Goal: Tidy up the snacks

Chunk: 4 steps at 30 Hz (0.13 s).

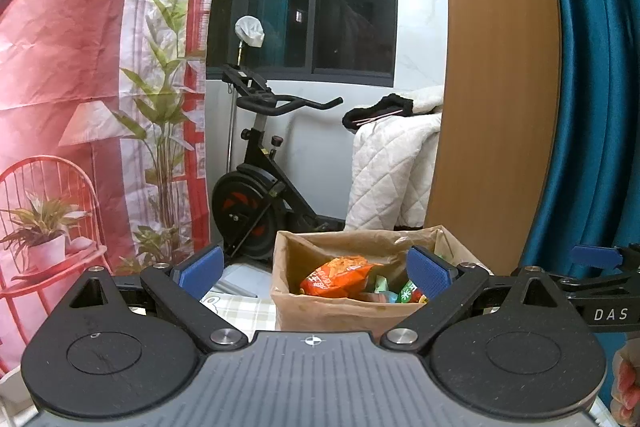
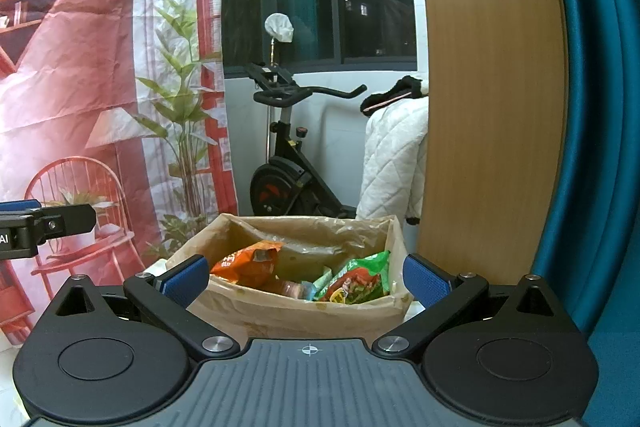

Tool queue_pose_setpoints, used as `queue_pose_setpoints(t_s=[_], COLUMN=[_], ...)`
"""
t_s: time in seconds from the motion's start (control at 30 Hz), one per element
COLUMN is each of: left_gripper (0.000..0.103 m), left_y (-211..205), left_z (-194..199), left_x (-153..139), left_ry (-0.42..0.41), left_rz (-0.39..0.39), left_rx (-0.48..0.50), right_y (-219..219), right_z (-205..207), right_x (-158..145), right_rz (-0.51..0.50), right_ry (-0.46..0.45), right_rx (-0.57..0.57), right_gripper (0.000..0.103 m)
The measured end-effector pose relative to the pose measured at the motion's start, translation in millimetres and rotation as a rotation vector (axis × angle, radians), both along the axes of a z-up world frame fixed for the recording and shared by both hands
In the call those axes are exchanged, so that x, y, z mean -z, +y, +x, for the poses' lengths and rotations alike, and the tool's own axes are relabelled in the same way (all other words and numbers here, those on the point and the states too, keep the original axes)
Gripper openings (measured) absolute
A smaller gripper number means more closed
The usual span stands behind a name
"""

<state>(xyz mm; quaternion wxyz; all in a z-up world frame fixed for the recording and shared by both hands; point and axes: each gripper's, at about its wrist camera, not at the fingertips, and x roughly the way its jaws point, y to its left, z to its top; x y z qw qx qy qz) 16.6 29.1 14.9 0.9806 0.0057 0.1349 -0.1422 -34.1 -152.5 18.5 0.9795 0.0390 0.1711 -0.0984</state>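
A brown paper bag point(image 1: 316, 311) point(image 2: 280, 315) stands open on the table just ahead of both grippers. An orange snack packet point(image 1: 338, 277) point(image 2: 248, 263) leans inside it, with a green and red packet point(image 1: 410, 294) point(image 2: 358, 279) and other small wrappers beside it. My left gripper point(image 1: 316, 273) is open, its blue pads spread wide, nothing between them. My right gripper point(image 2: 306, 279) is open too and holds nothing, its pads framing the bag's mouth. The right gripper's body point(image 1: 600, 291) shows at the left wrist view's right edge, and the left gripper's finger point(image 2: 40, 223) at the right wrist view's left edge.
A checked tablecloth point(image 1: 244, 311) covers the table under the bag. Behind stand an exercise bike point(image 1: 260, 183), a red printed backdrop point(image 1: 80, 67), a white quilt point(image 1: 392, 167), a wooden panel point(image 1: 496, 87) and a teal curtain point(image 1: 592, 87). A hand point(image 1: 626, 383) shows at the lower right.
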Motion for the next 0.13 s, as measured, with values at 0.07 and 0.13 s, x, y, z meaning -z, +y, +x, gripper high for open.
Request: queue_pose_setpoints(t_s=[0.07, 0.13], left_gripper=[0.099, 0.099], left_y=[-0.5, 0.1], left_z=[-0.7, -1.0], left_x=[0.5, 0.7], left_ry=[-0.005, -0.005], left_rz=[0.001, 0.0], left_rx=[0.001, 0.002], right_y=[0.2, 0.6], right_z=[0.3, -0.1], right_x=[0.3, 0.6], right_rz=[0.0, -0.001], right_ry=[0.001, 0.0], right_rx=[-0.001, 0.0], right_gripper=[0.102, 0.102])
